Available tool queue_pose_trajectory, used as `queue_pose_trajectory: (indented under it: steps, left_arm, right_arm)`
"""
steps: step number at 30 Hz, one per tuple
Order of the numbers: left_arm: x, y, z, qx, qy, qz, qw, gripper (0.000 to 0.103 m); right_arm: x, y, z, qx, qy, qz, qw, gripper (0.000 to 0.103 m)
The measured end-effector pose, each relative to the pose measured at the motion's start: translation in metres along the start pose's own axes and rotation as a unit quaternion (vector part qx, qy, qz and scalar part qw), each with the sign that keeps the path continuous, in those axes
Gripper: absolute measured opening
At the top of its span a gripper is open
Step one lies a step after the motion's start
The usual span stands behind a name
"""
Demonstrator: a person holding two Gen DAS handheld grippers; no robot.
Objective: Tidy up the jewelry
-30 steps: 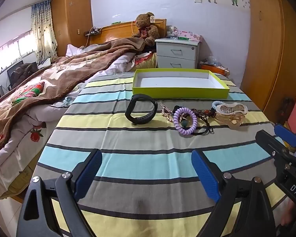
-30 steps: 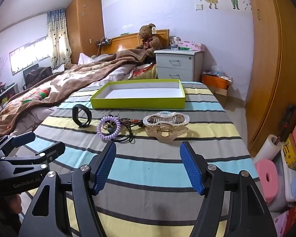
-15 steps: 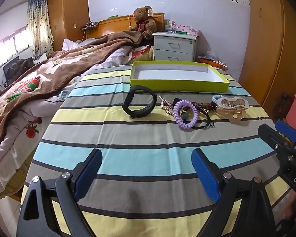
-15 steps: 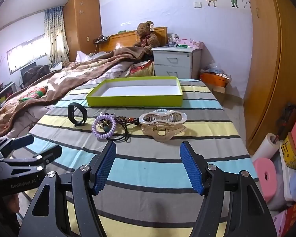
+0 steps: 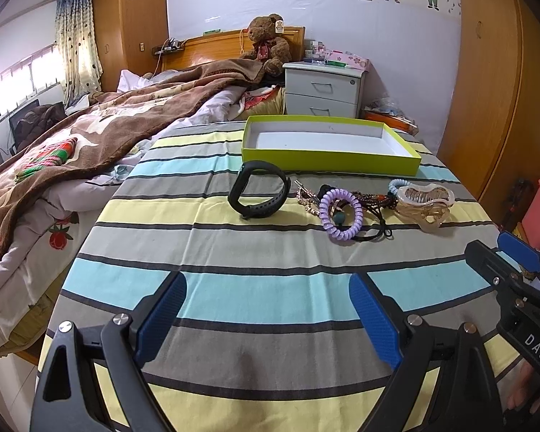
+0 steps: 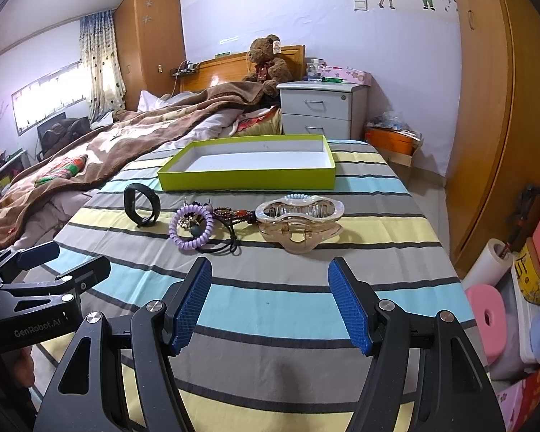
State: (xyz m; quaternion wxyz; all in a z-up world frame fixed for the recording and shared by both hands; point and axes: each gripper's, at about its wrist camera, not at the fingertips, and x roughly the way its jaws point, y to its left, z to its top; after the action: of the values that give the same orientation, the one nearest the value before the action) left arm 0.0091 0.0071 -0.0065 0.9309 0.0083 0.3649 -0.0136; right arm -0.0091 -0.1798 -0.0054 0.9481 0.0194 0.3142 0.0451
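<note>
On the striped cloth lie a black wristband (image 5: 258, 194) (image 6: 141, 206), a purple spiral hair tie (image 5: 341, 217) (image 6: 191, 228), a beaded string with a black cord (image 5: 374, 199) (image 6: 234, 215), and a clear beige hair claw (image 5: 425, 202) (image 6: 298, 221). Behind them stands an empty lime-green box (image 5: 327, 147) (image 6: 248, 167) with a white floor. My left gripper (image 5: 266, 320) hovers open over the near stripes, well short of the jewelry. My right gripper (image 6: 270, 304) is open too, just in front of the hair claw. Each gripper shows at the edge of the other's view.
A bed with a brown blanket (image 5: 90, 136) runs along the left side. A white nightstand (image 5: 324, 90) and a teddy bear (image 5: 266, 41) stand behind. Wooden wardrobe doors (image 6: 486, 108) line the right, with a pink roll (image 6: 487, 318) and boxes on the floor.
Both grippers have moved slightly forward toward the jewelry, which looks a bit nearer. Both stay open and nothing on the cloth has shifted.
</note>
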Motion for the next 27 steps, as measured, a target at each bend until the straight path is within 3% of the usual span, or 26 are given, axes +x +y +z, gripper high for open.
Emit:
queue_pose_trajectory:
  steps: [27]
  left_arm:
    - [-0.0014,0.0014,-0.0030,0.000,0.005,0.003,1.0000,0.093]
  right_arm:
    - [-0.0003,0.0002,0.0004,-0.001,0.001,0.000,1.000,0.067]
